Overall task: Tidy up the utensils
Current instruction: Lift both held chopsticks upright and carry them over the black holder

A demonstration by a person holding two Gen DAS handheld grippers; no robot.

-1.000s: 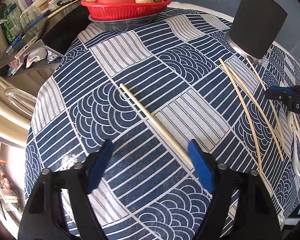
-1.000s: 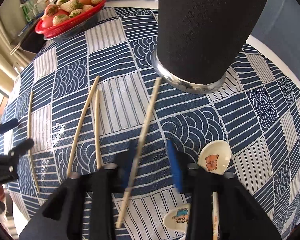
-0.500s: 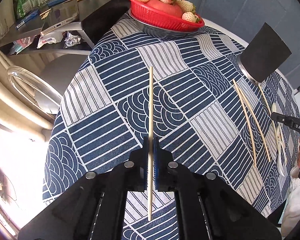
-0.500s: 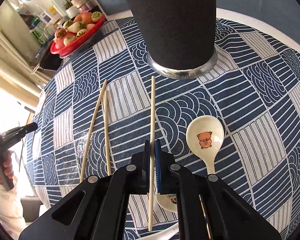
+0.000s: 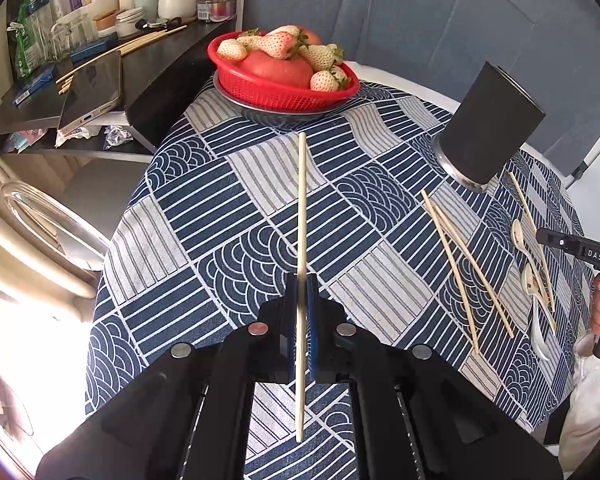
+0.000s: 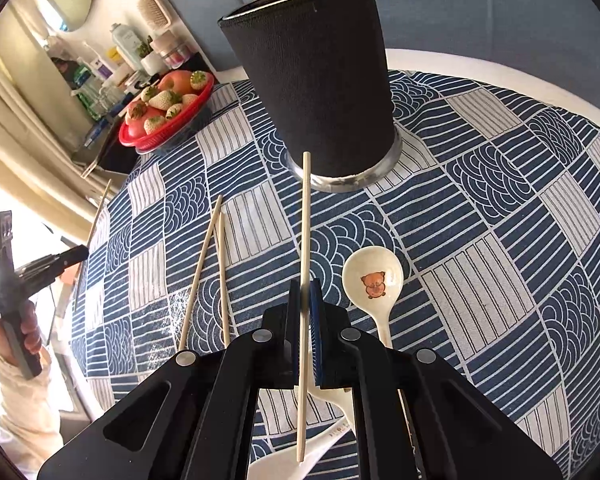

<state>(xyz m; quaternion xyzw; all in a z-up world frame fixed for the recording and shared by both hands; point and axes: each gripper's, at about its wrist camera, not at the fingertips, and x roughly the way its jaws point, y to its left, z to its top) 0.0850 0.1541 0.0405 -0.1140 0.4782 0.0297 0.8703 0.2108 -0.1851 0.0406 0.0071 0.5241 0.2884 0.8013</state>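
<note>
My left gripper [image 5: 301, 280] is shut on a wooden chopstick [image 5: 301, 208] and holds it above the patterned tablecloth, pointing toward the fruit basket. My right gripper [image 6: 305, 286] is shut on another chopstick [image 6: 305, 224], its tip near the base of the black utensil holder [image 6: 320, 92]. The holder also shows in the left wrist view [image 5: 488, 128]. Two loose chopsticks [image 6: 210, 264] lie on the cloth left of my right gripper. A cream spoon with a bear print [image 6: 374, 280] lies just to its right; more spoons lie under the gripper.
A red basket of fruit [image 5: 284, 80] stands at the table's far edge. A dark shelf [image 5: 100, 80] with a phone, bottles and jars runs along the left. The round table [image 6: 480, 68] drops off beyond the cloth. A chair [image 5: 40, 216] stands at the left.
Both grippers closed on a chopstick each and lifted them off the cloth; both have risen and tilted back, so the holder's rim now shows in the right wrist view.
</note>
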